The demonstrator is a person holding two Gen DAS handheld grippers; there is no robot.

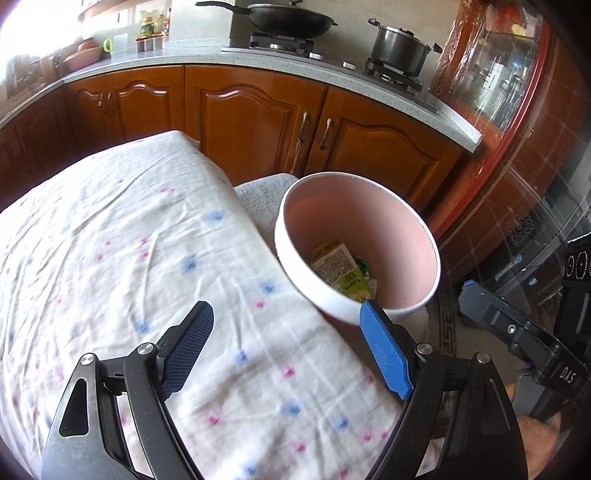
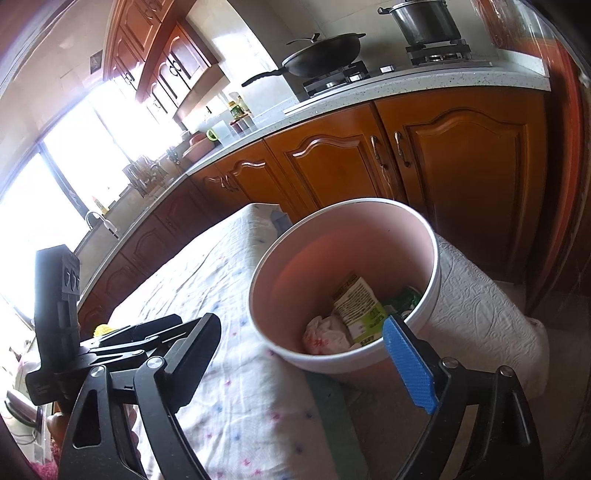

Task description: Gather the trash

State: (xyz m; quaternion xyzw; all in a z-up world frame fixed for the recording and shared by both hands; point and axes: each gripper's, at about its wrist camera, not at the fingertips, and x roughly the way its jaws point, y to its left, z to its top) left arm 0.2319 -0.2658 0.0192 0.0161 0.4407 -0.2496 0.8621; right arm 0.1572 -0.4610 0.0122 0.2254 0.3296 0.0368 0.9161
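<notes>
Both the left gripper (image 1: 286,315) and right gripper (image 2: 303,332) hover with jaws spread, empty, near the pink bin (image 2: 373,225) holding a green wrapper (image 2: 360,306) and crumpled paper (image 2: 325,334).

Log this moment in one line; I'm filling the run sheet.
left gripper: open, empty | right gripper: open, empty | pink bin: holds green wrapper, crumpled tissue | floral tablecloth: no trash visible

One pink bin (image 2: 369,236) holding one green wrapper (image 2: 360,304) and one crumpled tissue (image 2: 327,332), one cloth-covered table (image 1: 129,240), one wok (image 1: 288,16), one steel pot (image 1: 400,46), two grippers: left gripper (image 1: 286,343), right gripper (image 2: 299,354).
</notes>
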